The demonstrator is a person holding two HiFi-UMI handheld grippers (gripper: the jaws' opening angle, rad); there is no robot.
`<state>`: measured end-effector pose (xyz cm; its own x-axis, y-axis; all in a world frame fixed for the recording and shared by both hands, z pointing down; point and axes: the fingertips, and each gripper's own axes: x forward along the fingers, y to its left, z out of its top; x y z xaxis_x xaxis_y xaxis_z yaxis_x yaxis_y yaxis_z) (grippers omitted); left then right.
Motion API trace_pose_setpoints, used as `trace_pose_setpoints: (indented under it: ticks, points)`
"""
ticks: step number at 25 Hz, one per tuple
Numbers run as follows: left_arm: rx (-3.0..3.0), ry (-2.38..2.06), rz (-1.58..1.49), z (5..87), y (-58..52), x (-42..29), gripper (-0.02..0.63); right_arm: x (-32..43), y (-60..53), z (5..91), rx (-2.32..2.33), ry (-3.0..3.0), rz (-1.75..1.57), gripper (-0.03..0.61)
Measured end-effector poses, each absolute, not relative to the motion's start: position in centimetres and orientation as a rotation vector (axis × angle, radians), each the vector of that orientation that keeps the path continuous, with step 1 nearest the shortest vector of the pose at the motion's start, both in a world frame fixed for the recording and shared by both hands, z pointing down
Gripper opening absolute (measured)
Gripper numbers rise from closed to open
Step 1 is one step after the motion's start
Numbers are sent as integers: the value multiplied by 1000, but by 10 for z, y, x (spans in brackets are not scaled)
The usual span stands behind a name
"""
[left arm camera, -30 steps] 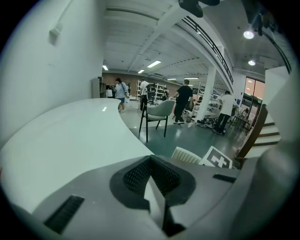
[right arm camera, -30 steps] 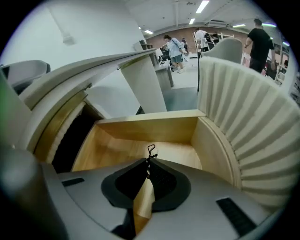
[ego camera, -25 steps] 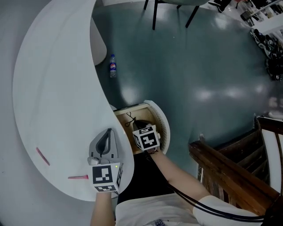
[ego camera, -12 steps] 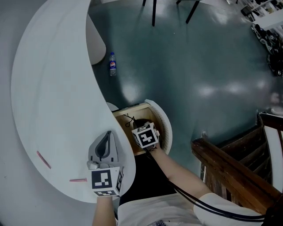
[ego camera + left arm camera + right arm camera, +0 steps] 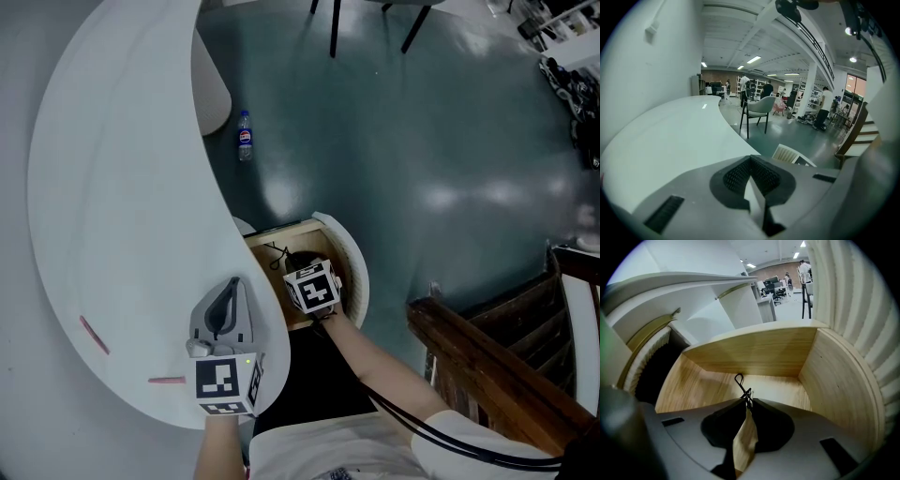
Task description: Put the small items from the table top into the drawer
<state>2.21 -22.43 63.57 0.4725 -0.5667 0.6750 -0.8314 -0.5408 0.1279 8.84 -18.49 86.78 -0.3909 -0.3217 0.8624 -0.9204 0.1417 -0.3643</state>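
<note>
The wooden drawer (image 5: 351,262) stands pulled out from under the white curved table (image 5: 122,187). My right gripper (image 5: 298,266) reaches down into it. In the right gripper view the jaws (image 5: 746,401) are pinched on a black binder clip (image 5: 740,383) whose wire loop sticks out just above the drawer's floor (image 5: 778,385). My left gripper (image 5: 228,291) rests on the table near its front edge; its jaws (image 5: 750,164) are shut with nothing between them. Two thin pink items (image 5: 93,335) (image 5: 167,380) lie on the table to the left of it.
A plastic bottle (image 5: 245,138) lies on the grey-green floor beyond the table. A dark wooden stair rail (image 5: 487,366) runs at the lower right. A chair (image 5: 757,107) stands on the floor past the table's edge, with people and shelves far behind.
</note>
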Motion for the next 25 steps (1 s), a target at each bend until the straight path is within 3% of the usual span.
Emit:
trace_pose_setpoints:
  ticks: [25]
  points:
    - [2269,-1324,709,577,-164,-2,20,108,-185,783,1266,-1925,1110,41]
